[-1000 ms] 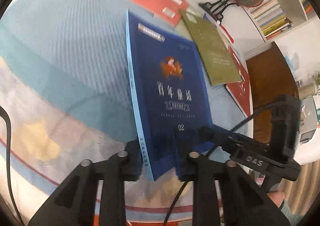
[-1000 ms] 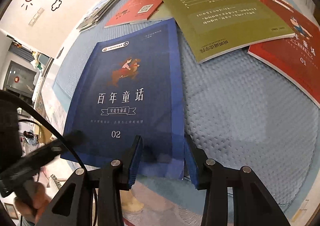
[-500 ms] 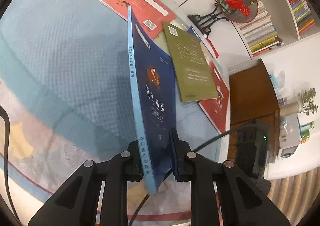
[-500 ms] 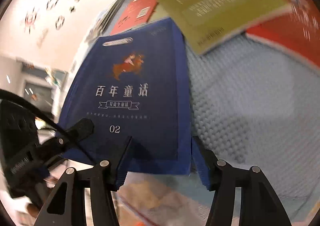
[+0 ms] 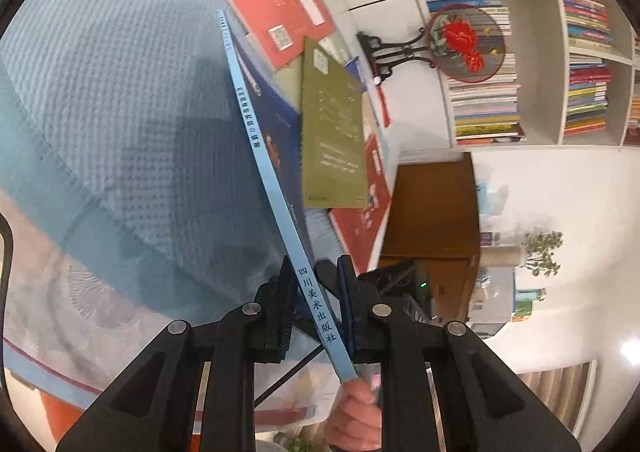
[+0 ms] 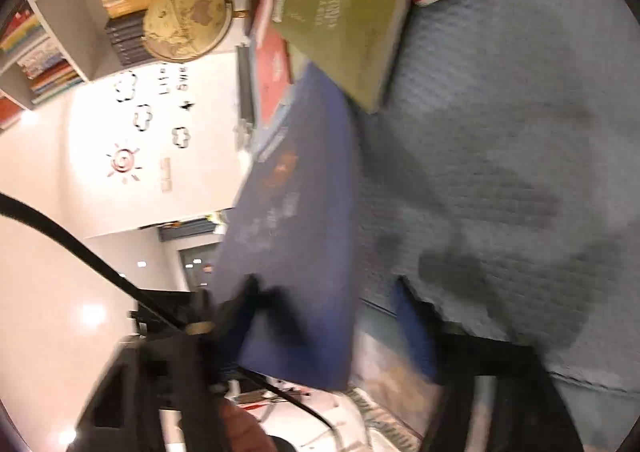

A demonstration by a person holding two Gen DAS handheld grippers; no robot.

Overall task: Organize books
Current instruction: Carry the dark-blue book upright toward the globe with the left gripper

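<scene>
Left gripper point(image 5: 314, 302) clamps the blue book point(image 5: 280, 188) near its spine, edge-up. Right gripper point(image 6: 320, 332), jaws closing, straddles its lower edge without clear contact. Advise firm grip, square alignment before stacking.

Surface: a bed point(image 5: 100, 92) under a pale blue textured cover, with a patterned sheet point(image 5: 60, 292) along the near edge. Lying flat on the cover: a coral book point(image 5: 276, 8) at the far end, an olive book point(image 5: 332, 140) overlapping its near corner, and a red book point(image 5: 364, 220) partly under the olive one. Shadows fall across the cover.
</scene>
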